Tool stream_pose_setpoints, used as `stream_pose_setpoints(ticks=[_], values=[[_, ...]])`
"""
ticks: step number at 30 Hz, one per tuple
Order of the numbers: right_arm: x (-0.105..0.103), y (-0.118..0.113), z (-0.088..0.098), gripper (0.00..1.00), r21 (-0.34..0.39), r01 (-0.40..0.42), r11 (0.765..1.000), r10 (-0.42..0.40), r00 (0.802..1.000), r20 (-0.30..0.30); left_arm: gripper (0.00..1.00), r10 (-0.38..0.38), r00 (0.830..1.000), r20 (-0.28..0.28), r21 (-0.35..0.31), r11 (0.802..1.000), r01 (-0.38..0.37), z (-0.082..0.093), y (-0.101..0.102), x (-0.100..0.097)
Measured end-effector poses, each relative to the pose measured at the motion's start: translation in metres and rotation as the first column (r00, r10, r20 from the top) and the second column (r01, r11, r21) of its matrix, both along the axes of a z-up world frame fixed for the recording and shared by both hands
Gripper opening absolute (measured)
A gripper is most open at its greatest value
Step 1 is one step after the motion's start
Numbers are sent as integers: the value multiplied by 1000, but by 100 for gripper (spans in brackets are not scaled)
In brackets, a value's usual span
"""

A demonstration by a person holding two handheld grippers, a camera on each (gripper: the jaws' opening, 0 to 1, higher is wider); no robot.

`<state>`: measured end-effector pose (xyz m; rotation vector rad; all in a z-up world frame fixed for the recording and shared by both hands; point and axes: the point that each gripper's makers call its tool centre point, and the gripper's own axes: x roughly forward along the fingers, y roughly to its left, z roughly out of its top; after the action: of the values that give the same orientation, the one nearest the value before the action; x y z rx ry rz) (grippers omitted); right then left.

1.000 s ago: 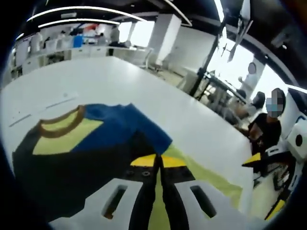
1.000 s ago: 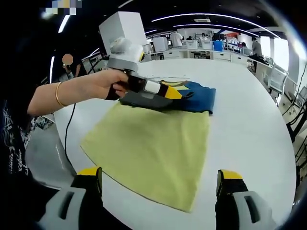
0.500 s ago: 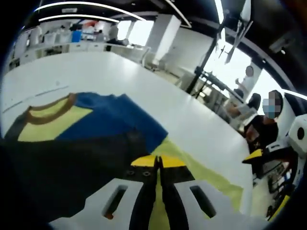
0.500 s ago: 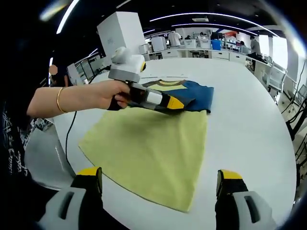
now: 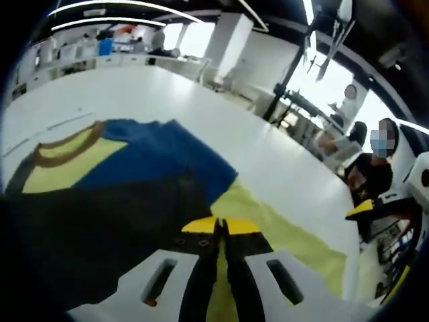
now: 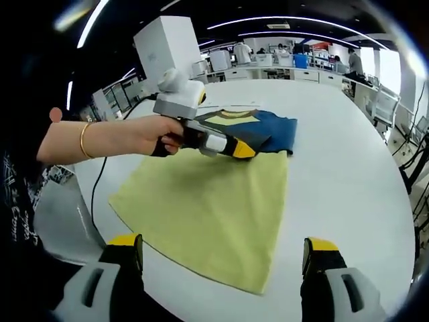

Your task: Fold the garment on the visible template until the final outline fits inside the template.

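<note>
Right claw point(image 6: 221, 258), nearest in the right gripper view, hangs wide open and empty above the near edge of the yellow-green template point(image 6: 208, 215) on the white desk point(image 6: 348, 168). Beyond the template's middle, the left claw point(image 6: 249, 151), held in a hand point(image 6: 144, 134), lies low at the template's far edge. In the left gripper view its jaws stand together; whether cloth is pinched between them cannot be told. The garment point(image 5: 114, 194), blue, black and yellow with a brown collar, is bunched at the far end of the template, partly beyond it. Judged step: drawing the garment onto the template. Keep the pull low and slow, so folds stay flat and the outline ends inside the template.
</note>
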<state>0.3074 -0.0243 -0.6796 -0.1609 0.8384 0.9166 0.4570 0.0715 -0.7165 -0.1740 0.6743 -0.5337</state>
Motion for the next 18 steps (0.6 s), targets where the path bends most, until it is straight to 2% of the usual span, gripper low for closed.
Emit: stream_pose_setpoints(ticks=[3, 5, 10, 14, 18], values=[[2, 0, 1, 99, 3, 7, 1000, -7, 1000, 4, 11, 1, 1000, 20, 12, 1000, -1, 5, 4, -1], [3, 2, 2, 99, 5, 6, 1000, -6, 1000, 7, 16, 11, 999, 53, 1, 1000, -11, 12, 8, -1], [6, 6, 2, 99, 4, -9, 1000, 9, 1000, 12, 35, 21, 995, 97, 43, 999, -25, 21, 19, -3], [10, 11, 3, 99, 6, -20, 1000, 20, 1000, 17, 46, 20, 992, 123, 77, 997, -30, 26, 28, -8], [13, 14, 5, 99, 11, -28, 1000, 28, 999, 23, 61, 33, 990, 134, 82, 996, -44, 33, 37, -11]])
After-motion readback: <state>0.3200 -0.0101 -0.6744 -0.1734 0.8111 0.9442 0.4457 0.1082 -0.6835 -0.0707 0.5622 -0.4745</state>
